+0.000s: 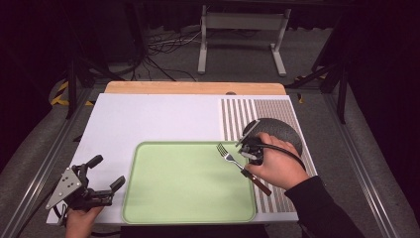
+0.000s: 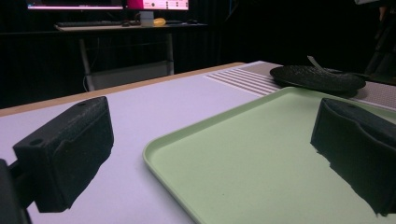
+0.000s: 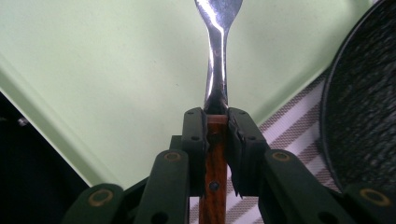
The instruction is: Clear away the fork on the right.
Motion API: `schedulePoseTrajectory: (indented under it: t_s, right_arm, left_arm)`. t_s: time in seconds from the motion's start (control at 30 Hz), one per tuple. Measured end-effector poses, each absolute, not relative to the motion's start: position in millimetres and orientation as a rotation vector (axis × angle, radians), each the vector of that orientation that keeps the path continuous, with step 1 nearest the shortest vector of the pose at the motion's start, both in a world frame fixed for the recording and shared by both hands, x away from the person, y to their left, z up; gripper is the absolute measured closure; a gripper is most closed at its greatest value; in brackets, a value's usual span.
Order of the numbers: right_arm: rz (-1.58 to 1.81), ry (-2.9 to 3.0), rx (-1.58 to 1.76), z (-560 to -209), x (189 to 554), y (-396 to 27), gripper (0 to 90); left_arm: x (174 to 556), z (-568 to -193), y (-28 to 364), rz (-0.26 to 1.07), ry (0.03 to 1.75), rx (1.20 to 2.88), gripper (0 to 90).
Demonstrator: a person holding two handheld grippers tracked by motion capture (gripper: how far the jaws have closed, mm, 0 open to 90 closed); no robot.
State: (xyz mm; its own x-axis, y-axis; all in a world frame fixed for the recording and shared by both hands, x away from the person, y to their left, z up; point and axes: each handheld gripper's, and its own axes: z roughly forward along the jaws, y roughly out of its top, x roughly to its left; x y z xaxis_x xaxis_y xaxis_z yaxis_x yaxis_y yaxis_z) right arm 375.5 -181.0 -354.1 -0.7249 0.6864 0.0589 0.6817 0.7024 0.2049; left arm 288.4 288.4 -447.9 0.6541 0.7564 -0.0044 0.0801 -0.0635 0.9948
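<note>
Right gripper view – right gripper [image 3: 217, 135] clamps fork [image 3: 216, 70] over green tray [image 3: 116, 70].

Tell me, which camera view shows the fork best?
The high view: the whole fork shows there, tines over the green tray, wooden handle in the right gripper. The right gripper view shows its steel neck and clamped handle, tines cut off.

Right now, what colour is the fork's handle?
Reddish-brown wood; the fork shows it best in the right gripper view.
</note>
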Motion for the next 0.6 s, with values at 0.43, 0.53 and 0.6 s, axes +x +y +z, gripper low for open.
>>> schedulePoseTrajectory:
  t_s: [0.43, 0.53, 0.6]
  right_arm:
    - [0.359, 2.798, 1.367, -360, 373, -165, 77.9]
    - [0.353, 2.786, 1.382, -363, 374, -163, 77.9]
    - [0.354, 2.779, 1.399, -364, 374, -161, 77.9]
  left_arm:
    - [289, -448, 289, 0.637, 0.714, 1.56, 0.0]
    - [289, -448, 289, 0.636, 0.715, 1.56, 0.0]
    - [289, -448, 289, 0.636, 0.715, 1.56, 0.0]
